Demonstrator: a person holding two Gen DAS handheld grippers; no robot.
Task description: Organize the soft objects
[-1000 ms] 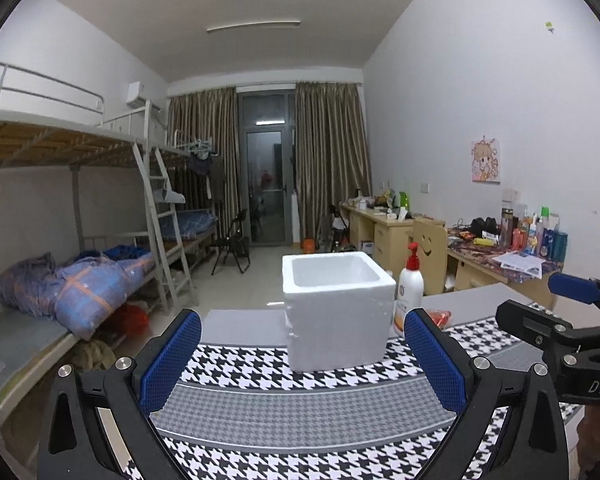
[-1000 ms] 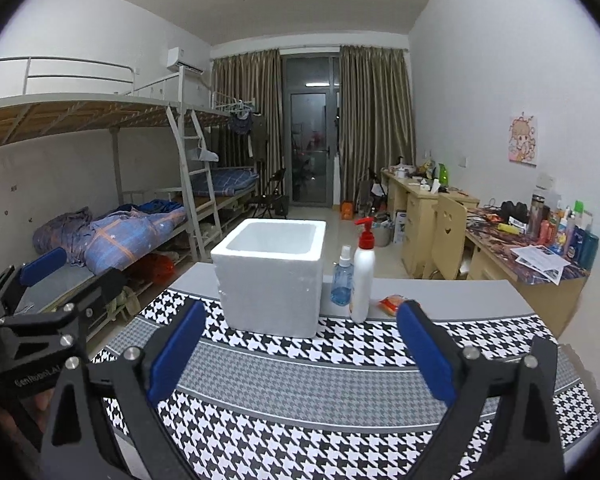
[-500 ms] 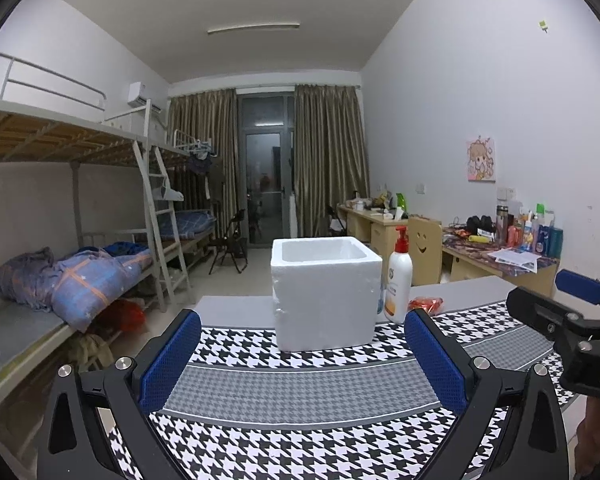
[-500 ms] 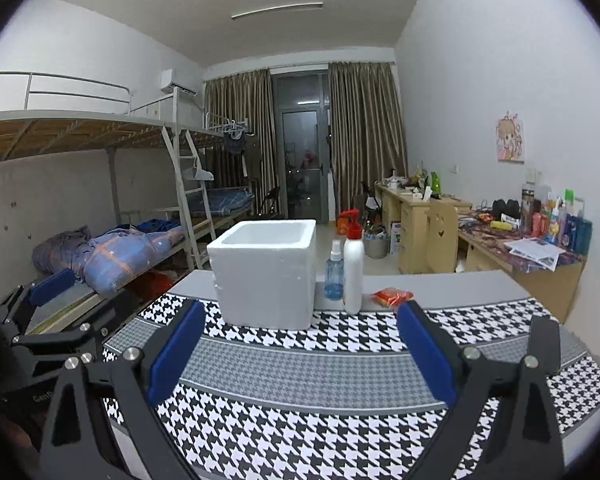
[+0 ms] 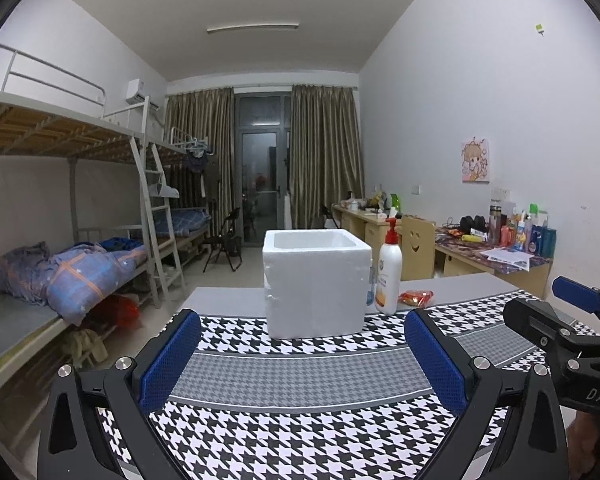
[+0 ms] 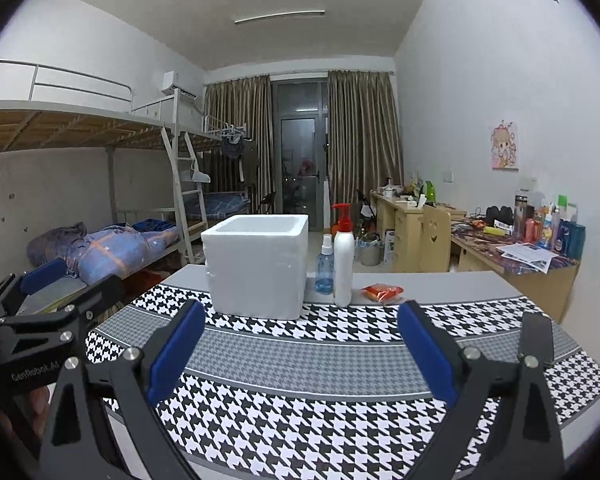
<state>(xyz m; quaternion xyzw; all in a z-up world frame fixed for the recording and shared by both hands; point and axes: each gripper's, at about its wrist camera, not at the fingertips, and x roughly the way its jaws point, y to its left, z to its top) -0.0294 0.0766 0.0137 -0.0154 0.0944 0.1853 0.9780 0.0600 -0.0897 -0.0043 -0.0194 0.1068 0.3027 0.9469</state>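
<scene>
A white foam box point(image 5: 316, 282) stands open-topped on the houndstooth tablecloth point(image 5: 300, 364); it also shows in the right wrist view point(image 6: 256, 264). To its right stand a white pump bottle point(image 5: 388, 276) point(image 6: 343, 260) and a small blue spray bottle point(image 6: 325, 268). A red-orange soft packet point(image 5: 417, 297) point(image 6: 382, 292) lies further right. My left gripper point(image 5: 300, 356) is open and empty, short of the box. My right gripper point(image 6: 298, 348) is open and empty, also short of the box.
The table's far grey edge point(image 6: 440, 280) lies behind the items. Bunk beds point(image 5: 60, 272) line the left wall. Desks with clutter point(image 6: 520, 248) line the right wall. Each gripper shows at the edge of the other's view.
Both cameras have tilted and dropped lower: the box and bottles now appear higher and further off. Both grippers stay open.
</scene>
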